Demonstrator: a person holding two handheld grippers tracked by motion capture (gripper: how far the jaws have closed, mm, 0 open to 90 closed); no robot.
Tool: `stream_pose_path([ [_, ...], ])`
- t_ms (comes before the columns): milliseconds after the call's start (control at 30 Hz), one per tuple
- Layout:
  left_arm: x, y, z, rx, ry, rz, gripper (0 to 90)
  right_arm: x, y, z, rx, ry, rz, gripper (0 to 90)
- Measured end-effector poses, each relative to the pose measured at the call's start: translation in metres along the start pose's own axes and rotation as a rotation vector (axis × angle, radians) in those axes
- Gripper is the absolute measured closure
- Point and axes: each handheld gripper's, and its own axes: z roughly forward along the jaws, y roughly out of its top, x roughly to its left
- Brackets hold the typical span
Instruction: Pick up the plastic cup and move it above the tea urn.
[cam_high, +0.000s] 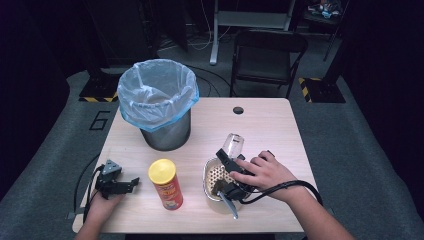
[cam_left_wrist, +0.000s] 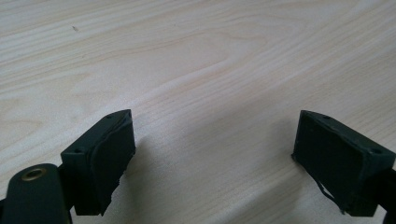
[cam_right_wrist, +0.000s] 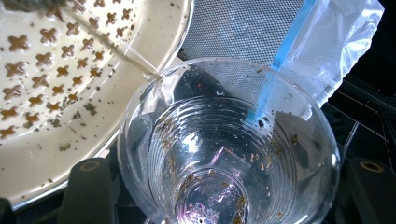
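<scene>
1. The left gripper (cam_high: 131, 184) lay near the table's (cam_high: 270, 125) front left edge, jaws wide apart over bare wood.
2. A red can (cam_high: 166, 183) with a yellow lid stood beside it; its lettering was too blurred to read.
3. The right gripper (cam_high: 231, 159) clamped a clear plastic cup (cam_right_wrist: 229, 149), tipped beside a cream strainer (cam_right_wrist: 70, 93); brown specks clung inside the cup.
4. Behind stood a lined bin (cam_high: 159, 102).

light wood table (cam_high: 270, 125), round hole (cam_high: 238, 110) near far edge, steel bin (cam_high: 165, 131) with clear liner far left, yellow-lidded red can (cam_high: 166, 184) upright near front, cream strainer (cam_high: 216, 181) just right of it, left gripper (cam_high: 116, 181) resting at front-left corner
</scene>
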Motion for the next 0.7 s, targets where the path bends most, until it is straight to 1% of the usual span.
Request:
stream_pose_path([
  [33, 0.0000, 0.0000, 0.0000, 0.000, 0.000, 0.000, 12.3, 0.0000, 0.0000, 0.0000, 0.000, 0.000, 0.000, 32.0],
  [67, 0.0000, 0.0000, 0.0000, 0.000, 0.000, 0.000, 12.3, 0.0004, 0.0006, 0.0014, -0.024, -0.001, 0.011, 32.0],
  [100, 0.0000, 0.0000, 0.0000, 0.000, 0.000, 0.000, 12.3, -0.0002, 0.0003, -0.0003, -0.018, 0.021, -0.011, 32.0],
  [167, 0.0000, 0.0000, 0.0000, 0.000, 0.000, 0.000, 12.3, -0.0004, 0.0006, -0.0005, -0.018, 0.016, -0.014, 32.0],
  [200, 0.0000, 0.0000, 0.0000, 0.000, 0.000, 0.000, 12.3, 0.0000, 0.0016, -0.0009, -0.018, 0.002, -0.008, 32.0],
  [233, 0.0000, 0.0000, 0.0000, 0.000, 0.000, 0.000, 12.3, -0.0008, 0.0015, -0.0012, -0.021, 0.008, -0.023, 32.0],
  [333, 0.0000, 0.0000, 0.0000, 0.000, 0.000, 0.000, 12.3, -0.0014, 0.0029, -0.0020, -0.031, 0.008, -0.019, 31.9],
  [367, 0.0000, 0.0000, 0.0000, 0.000, 0.000, 0.000, 12.3, 0.0004, 0.0038, -0.0029, -0.020, -0.017, 0.011, 31.9],
  [400, 0.0000, 0.0000, 0.0000, 0.000, 0.000, 0.000, 12.3, -0.0002, 0.0037, -0.0029, -0.023, -0.017, 0.007, 31.9],
  [433, 0.0000, 0.0000, 0.0000, 0.000, 0.000, 0.000, 12.3, -0.0001, 0.0034, -0.0024, -0.028, -0.022, 0.015, 31.9],
  [700, 0.0000, 0.0000, 0.0000, 0.000, 0.000, 0.000, 12.3, -0.0005, 0.0031, -0.0028, -0.027, -0.023, 0.016, 31.8],
])
